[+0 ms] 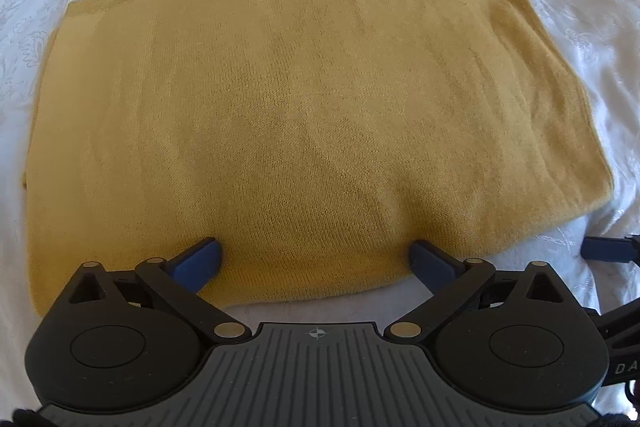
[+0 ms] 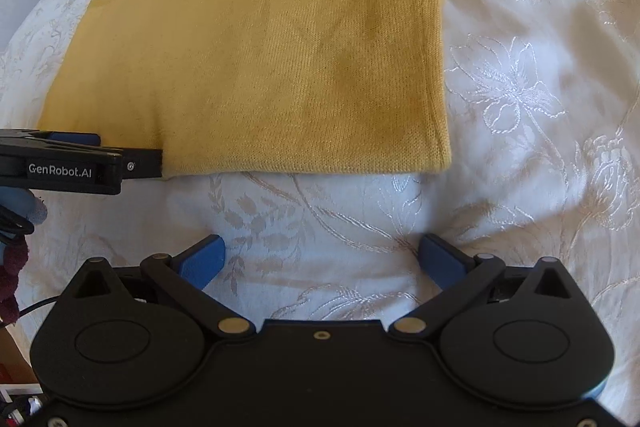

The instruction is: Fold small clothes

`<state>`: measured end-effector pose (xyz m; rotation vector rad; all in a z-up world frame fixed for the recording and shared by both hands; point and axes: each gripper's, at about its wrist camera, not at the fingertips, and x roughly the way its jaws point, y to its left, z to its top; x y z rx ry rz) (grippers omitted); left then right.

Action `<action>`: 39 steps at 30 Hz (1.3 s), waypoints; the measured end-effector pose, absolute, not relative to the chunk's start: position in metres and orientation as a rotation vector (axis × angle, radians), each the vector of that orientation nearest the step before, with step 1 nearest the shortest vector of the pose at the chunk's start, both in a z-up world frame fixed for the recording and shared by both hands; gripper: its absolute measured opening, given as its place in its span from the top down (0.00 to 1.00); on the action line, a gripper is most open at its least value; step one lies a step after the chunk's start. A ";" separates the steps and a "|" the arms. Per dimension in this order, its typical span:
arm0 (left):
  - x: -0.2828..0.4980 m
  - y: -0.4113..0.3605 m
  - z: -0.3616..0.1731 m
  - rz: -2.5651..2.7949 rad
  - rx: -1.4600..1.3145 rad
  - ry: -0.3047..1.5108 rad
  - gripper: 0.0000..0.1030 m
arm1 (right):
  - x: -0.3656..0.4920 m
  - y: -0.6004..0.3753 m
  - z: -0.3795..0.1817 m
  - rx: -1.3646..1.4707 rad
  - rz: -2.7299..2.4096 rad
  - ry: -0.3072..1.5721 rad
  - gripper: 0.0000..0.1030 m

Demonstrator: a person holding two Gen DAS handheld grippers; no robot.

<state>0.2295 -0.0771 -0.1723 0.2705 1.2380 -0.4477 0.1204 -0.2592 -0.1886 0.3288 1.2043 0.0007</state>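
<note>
Left gripper [image 1: 316, 259] jaws apart, straddling near edge of mustard-yellow knit garment [image 1: 280, 107], folded flat on white embroidered bedspread [image 2: 520, 107]. Right gripper [image 2: 322, 259] jaws apart over bare cloth, nothing held. Risk: shallow pinch catches top layer only, fold skews.

White floral-embroidered cloth [image 2: 520, 99] covers the surface w/ folded mustard knit garment [image 1: 304, 115] lying flat on it.

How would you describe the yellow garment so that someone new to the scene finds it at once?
Look at the white embroidered bedcover. On it lies the mustard-yellow knitted garment, flat and folded to a rough rectangle. It is the only coloured cloth there, just ahead of the open left hand-held gripper.
</note>
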 end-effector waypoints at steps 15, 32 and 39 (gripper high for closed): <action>0.273 -0.088 -0.106 -0.294 0.168 1.118 0.24 | 0.120 -0.355 -0.161 0.604 0.175 1.125 0.16; 0.345 -0.099 -0.161 -0.169 0.222 1.209 0.12 | 0.214 -0.396 -0.190 0.777 0.198 1.052 0.14; 0.351 -0.095 -0.167 -0.167 0.205 1.233 0.00 | 0.226 -0.404 -0.211 0.914 0.249 1.041 0.00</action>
